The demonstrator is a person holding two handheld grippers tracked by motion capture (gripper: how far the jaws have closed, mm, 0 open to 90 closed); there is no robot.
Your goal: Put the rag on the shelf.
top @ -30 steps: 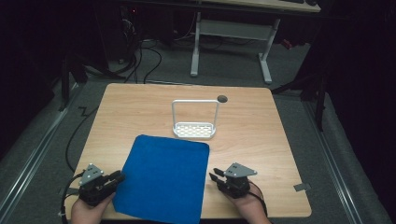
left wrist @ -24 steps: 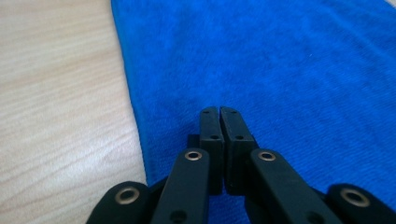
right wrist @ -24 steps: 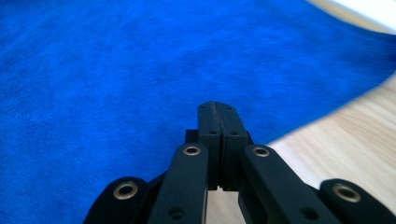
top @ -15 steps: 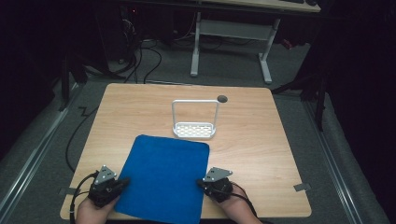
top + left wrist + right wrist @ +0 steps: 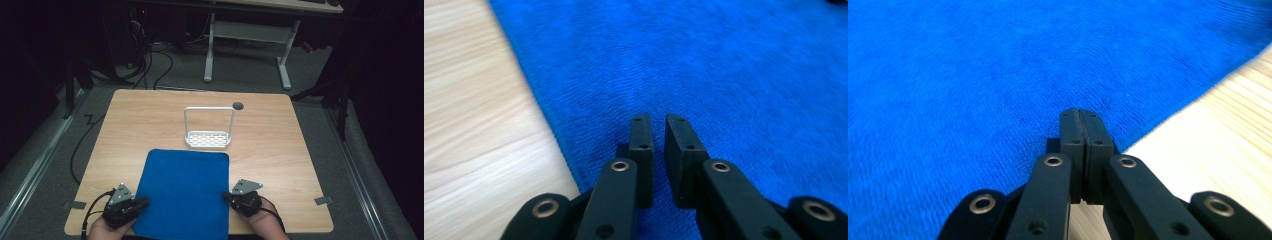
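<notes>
A blue cloth (image 5: pixel 185 195) lies flat on the near half of the wooden table (image 5: pixel 280 140). My left gripper (image 5: pixel 144 202) rests at the cloth's near left edge, pointing inward. In the left gripper view its jaws (image 5: pixel 658 120) stand a narrow gap apart just above the cloth (image 5: pixel 724 65); they have just been opening, and nothing is pinched between them. My right gripper (image 5: pixel 226 196) sits at the cloth's right edge. In the right gripper view its tips (image 5: pixel 1081 112) are pressed together over the cloth (image 5: pixel 973 65) near its border, with no fold showing between the pads.
A white wire rack (image 5: pixel 209 137) with a perforated base stands upright just beyond the cloth's far edge. A small dark hole (image 5: pixel 238 105) marks the table behind it. Bare wood lies on both sides of the cloth. White desk legs (image 5: pixel 215 50) and cables stand on the floor beyond.
The left hand has slid inward onto the cloth's left edge. The right hand moved in over the cloth's right edge, then drew back slightly, and its jaws have come together.
</notes>
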